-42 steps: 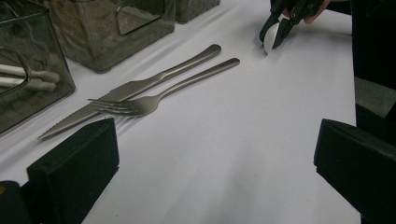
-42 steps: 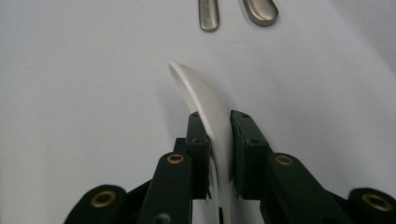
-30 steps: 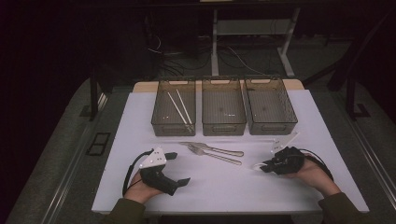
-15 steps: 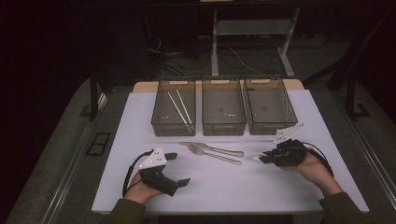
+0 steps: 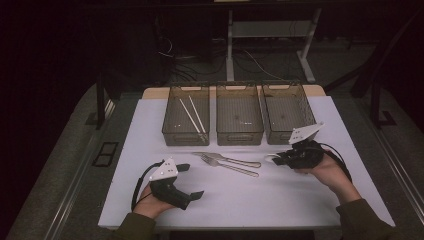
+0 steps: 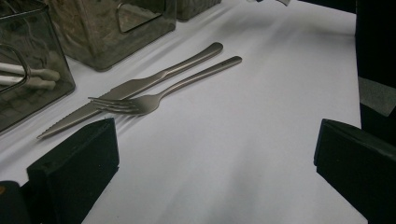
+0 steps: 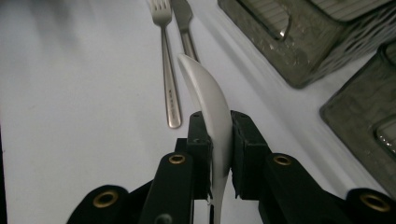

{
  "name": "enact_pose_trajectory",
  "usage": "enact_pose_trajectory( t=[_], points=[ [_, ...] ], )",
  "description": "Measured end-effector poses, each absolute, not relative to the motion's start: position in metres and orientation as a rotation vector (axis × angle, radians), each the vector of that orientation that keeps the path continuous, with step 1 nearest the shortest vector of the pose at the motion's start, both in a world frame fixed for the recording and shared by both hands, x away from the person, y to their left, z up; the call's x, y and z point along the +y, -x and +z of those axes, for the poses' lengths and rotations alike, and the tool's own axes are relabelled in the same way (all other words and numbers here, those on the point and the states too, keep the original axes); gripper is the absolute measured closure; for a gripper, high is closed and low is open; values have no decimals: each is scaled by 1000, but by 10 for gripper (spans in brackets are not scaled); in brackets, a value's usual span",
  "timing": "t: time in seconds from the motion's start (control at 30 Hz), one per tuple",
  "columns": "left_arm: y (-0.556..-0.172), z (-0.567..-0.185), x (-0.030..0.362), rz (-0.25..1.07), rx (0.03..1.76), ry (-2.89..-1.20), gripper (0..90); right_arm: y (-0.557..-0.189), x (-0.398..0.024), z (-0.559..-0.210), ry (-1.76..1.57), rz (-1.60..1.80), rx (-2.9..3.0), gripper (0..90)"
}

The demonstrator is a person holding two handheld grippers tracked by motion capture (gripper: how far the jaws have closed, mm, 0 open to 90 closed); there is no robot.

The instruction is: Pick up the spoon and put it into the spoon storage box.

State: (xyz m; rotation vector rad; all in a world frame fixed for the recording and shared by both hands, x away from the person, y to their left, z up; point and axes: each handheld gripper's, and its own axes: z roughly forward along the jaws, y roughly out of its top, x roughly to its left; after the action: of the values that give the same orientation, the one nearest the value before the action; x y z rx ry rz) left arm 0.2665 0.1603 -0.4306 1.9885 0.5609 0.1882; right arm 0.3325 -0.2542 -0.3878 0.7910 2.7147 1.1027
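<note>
Here the right gripper [image 7: 215, 140] pinches a white spoon [image 7: 208, 93] above the table [image 7: 70, 116]

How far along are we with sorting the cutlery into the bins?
Done, it seems: two white chopsticks lie in the left bin. In hand: the right gripper is shut on a white spoon, held above the table, not yet in a bin. Left: the fork and knife lie on the white table, the middle bin and right bin look unfilled, and the left gripper rests open.
</note>
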Motion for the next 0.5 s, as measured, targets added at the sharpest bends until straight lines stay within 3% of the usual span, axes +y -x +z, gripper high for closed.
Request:
enact_pose_trajectory(
  t=[0.5],
  points=[
    [-266, -429, 161, 195, 557, -1984, 0, -354, -233, -359, -740, 1115, 2685, 792]
  ],
)
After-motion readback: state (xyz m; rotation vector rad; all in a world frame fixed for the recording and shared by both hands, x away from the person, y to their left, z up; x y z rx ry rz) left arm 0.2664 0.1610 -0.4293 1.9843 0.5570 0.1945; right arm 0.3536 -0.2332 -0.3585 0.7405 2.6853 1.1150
